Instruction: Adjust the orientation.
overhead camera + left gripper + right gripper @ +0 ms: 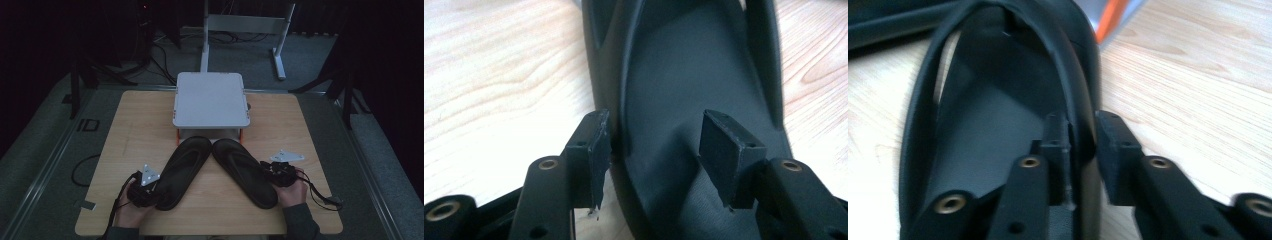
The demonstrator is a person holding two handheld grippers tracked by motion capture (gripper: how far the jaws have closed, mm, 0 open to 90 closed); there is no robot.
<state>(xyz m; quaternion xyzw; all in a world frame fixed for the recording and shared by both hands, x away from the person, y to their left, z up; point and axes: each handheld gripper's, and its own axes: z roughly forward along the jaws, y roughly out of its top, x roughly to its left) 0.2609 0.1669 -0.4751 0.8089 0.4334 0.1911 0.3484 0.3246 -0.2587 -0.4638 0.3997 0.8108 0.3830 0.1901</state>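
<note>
Two black sandals lie on the wooden table [125, 130] in a V in the high view: toes nearly meeting at centre frame just below the grey platform [211, 100], heels splaying toward the lower left and lower right. Each long axis runs from its own gripper up toward that platform, so each hand is nearest its own sandal. The left gripper [150, 186] sits at the outer heel edge of the left sandal [181, 170]; in the left gripper view its jaws stand apart, one pad outside the rim, the other over the footbed, neither clearly pressing. The right gripper [272, 172] meets the outer side of the right sandal [243, 170]; in the right gripper view its jaws straddle the raised rim [1083, 125], seemingly pinching it, though blur leaves the contact uncertain
</note>
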